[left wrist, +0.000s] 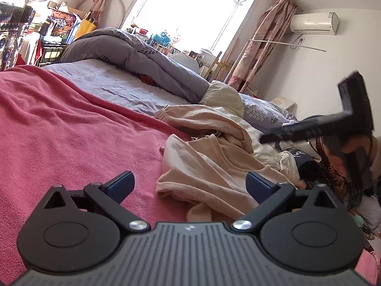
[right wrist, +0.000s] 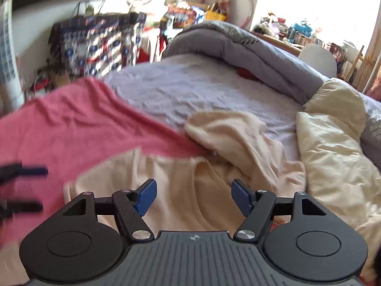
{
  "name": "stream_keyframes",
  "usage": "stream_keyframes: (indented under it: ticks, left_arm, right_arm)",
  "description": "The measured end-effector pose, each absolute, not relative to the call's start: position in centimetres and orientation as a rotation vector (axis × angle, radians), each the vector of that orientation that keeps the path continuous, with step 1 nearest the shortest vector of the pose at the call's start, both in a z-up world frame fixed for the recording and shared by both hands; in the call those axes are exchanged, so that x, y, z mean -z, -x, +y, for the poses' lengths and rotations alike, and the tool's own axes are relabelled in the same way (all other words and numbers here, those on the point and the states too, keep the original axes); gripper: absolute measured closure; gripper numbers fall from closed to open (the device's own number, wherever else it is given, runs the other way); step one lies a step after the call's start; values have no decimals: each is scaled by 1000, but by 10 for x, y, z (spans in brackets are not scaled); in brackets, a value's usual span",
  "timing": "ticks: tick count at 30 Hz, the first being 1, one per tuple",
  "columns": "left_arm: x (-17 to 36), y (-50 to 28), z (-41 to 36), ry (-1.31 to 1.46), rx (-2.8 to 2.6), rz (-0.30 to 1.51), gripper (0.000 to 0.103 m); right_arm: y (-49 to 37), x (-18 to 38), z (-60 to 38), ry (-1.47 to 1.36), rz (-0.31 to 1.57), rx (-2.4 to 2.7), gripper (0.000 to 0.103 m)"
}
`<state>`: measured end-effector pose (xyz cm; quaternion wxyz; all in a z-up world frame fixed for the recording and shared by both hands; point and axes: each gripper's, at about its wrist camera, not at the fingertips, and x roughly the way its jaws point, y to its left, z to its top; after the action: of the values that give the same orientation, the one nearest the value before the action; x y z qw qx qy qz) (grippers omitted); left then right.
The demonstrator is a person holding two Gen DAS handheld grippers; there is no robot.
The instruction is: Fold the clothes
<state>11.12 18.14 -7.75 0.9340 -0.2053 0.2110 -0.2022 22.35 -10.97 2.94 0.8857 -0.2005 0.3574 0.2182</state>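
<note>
My left gripper (left wrist: 188, 186) stands with its jaws wide apart and nothing between them, low over the pink blanket (left wrist: 66, 128), which covers the near part of the bed. Its right blue pad (left wrist: 258, 186) shows in front of the cream garment (left wrist: 209, 166); whether it touches the cloth I cannot tell.

My right gripper (right wrist: 194, 196) also has its jaws apart, with no cloth between the pads; it is above the same cream garment (right wrist: 181, 186). From the left wrist view this gripper appears blurred at the right edge, raised above the clothes.

The cream garment lies crumpled and unfolded, partly on the pink blanket and partly on the pale lilac sheet (right wrist: 190, 88). One sleeve (right wrist: 221, 128) trails onto the sheet. Just beside it on the right lies a pale yellow bundle of cloth (right wrist: 333, 143). A grey duvet (left wrist: 133, 54) is bunched along the far side of the bed, well apart from the garment
</note>
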Motion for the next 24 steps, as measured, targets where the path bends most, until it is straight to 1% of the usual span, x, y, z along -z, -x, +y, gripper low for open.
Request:
stream_keyframes:
  ticks: [3, 6, 8, 9, 10, 12, 14, 15, 16, 17, 19, 21, 24]
  left_arm:
    - [80, -113, 184, 447, 413, 448, 3]
    - [84, -116, 189, 495, 415, 470, 3]
    - [87, -119, 192, 526, 416, 489, 3]
    - [89, -120, 193, 540, 416, 497, 3]
    - [91, -121, 195, 554, 416, 503, 3]
    - [92, -122, 197, 574, 422, 503, 3]
    - [94, -123, 198, 586, 424, 502, 3]
    - [94, -123, 198, 591, 424, 502, 3]
    - [95, -124, 198, 594, 423, 503, 3]
    - [95, -124, 198, 596, 423, 503, 3]
    - [96, -125, 198, 600, 422, 505, 3]
    - [96, -125, 199, 603, 422, 506, 3]
    - [96, -126, 199, 607, 422, 508, 3]
  right_arm:
    - [-186, -13, -148, 516, 857, -387, 34]
    - [-142, 4, -185, 420, 885, -312, 35]
    - [-123, 15, -207, 300, 895, -273, 38]
    - [-114, 23, -219, 217, 901, -245, 42]
    - [-110, 29, -229, 137, 906, -229, 49]
    - [-105, 42, -251, -58, 907, -196, 55]
    - [-106, 54, -268, -234, 902, -161, 57]
    - [-109, 60, -279, -313, 907, -138, 64]
    - [-112, 66, -282, -351, 916, -115, 78]
    - [-113, 71, -285, -378, 920, -81, 86]
    - [-112, 69, -286, -401, 899, -69, 95]
    - [-107, 54, -282, -361, 837, -67, 97]
    - [-96, 21, -278, -292, 694, -87, 97]
